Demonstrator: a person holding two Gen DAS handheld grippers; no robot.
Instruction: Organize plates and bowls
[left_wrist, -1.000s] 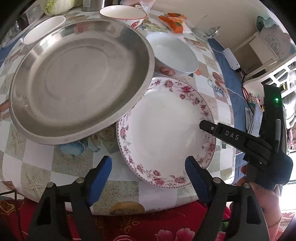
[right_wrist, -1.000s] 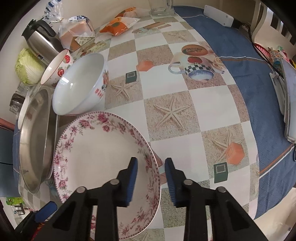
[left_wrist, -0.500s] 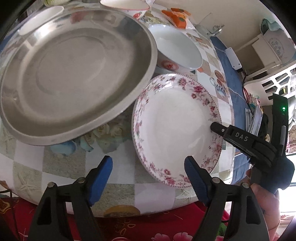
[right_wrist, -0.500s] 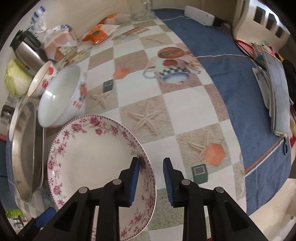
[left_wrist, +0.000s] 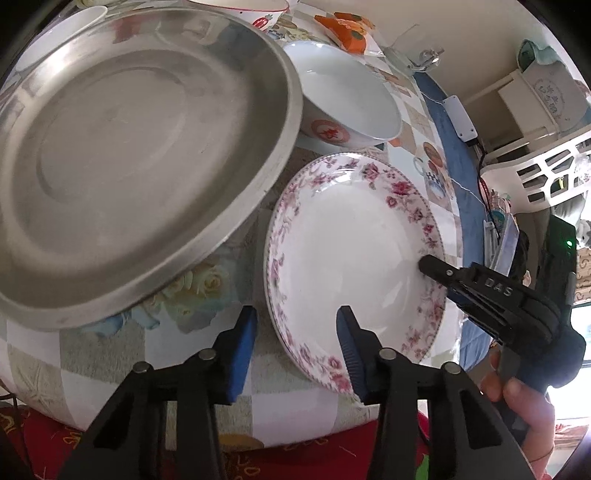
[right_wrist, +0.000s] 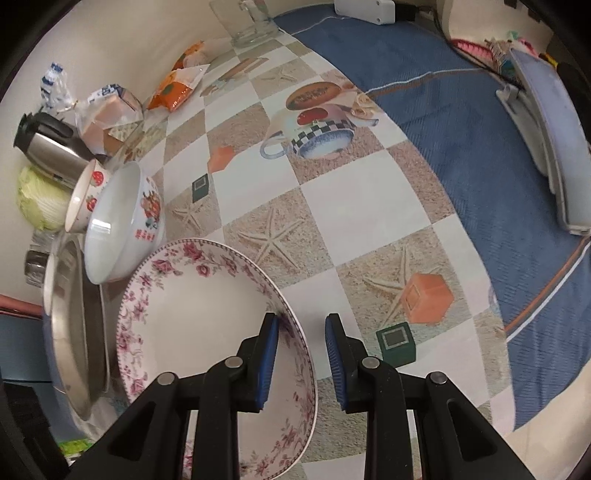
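A floral-rimmed white plate (left_wrist: 351, 254) is tilted up off the table, its right rim between the jaws of my right gripper (right_wrist: 301, 354), which is shut on it. The plate also shows in the right wrist view (right_wrist: 199, 314). My left gripper (left_wrist: 295, 343) is open and empty; the plate's near left rim lies between its fingers. A large steel dish (left_wrist: 122, 147) sits left of the plate. A white bowl (left_wrist: 343, 96) with red marks stands behind, and a strawberry-printed bowl (right_wrist: 86, 197) beyond it.
A kettle (right_wrist: 48, 147), a cabbage (right_wrist: 40, 199), snack packets (right_wrist: 173, 88) and a glass mug (right_wrist: 255, 22) stand along the wall. A blue cloth (right_wrist: 461, 122) covers the table's right part. The table's near edge (left_wrist: 295, 432) is just below my left gripper.
The floral plate has been lifted at its right rim and tilted more upright. My left gripper has moved forward and narrowed around the plate's near rim.
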